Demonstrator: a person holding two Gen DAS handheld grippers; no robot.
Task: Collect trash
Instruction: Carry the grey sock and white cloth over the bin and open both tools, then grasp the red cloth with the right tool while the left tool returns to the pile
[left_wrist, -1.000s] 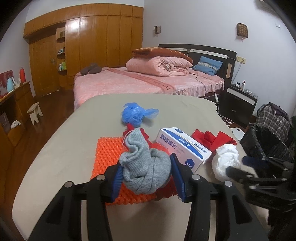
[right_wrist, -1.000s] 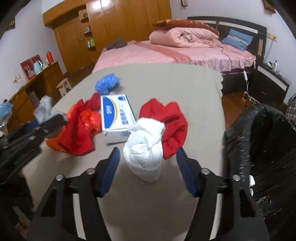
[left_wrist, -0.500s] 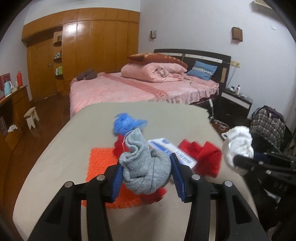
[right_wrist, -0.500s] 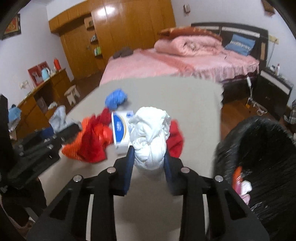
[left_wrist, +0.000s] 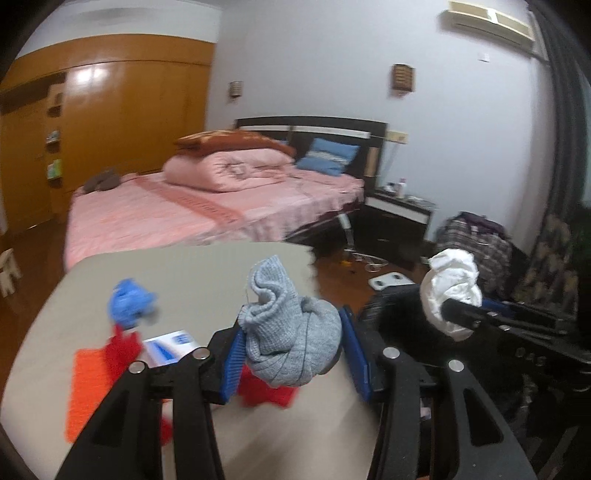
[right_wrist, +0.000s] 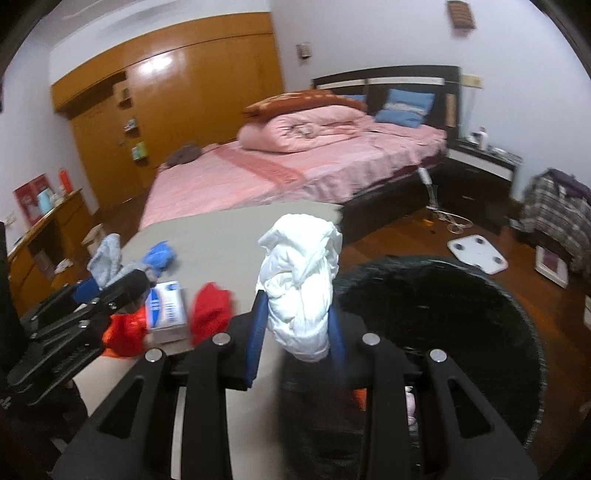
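Note:
My left gripper (left_wrist: 293, 349) is shut on a balled grey knit sock (left_wrist: 291, 332), lifted above the beige table (left_wrist: 192, 273) near its right edge. My right gripper (right_wrist: 297, 326) is shut on a crumpled white wad (right_wrist: 301, 280), held at the rim of the black-lined trash bin (right_wrist: 461, 317) to the right of the table. In the left wrist view that white wad (left_wrist: 452, 291) hangs at the right over the dark bin (left_wrist: 391, 314). On the table lie a blue bag (right_wrist: 160, 256), a white-and-blue box (right_wrist: 168, 308), a red cloth (right_wrist: 212, 308) and an orange mat (left_wrist: 88, 391).
A pink bed (right_wrist: 295, 166) with a folded quilt stands behind the table. A dark nightstand (right_wrist: 480, 173), a white scale (right_wrist: 476, 253) on the wooden floor and a plaid bag (right_wrist: 557, 210) are to the right. Wooden wardrobes (right_wrist: 177, 96) line the back wall.
The right gripper closed on the white wad and carried it up and right to the bin. The left gripper moved right and up with the grey sock, off the orange mat.

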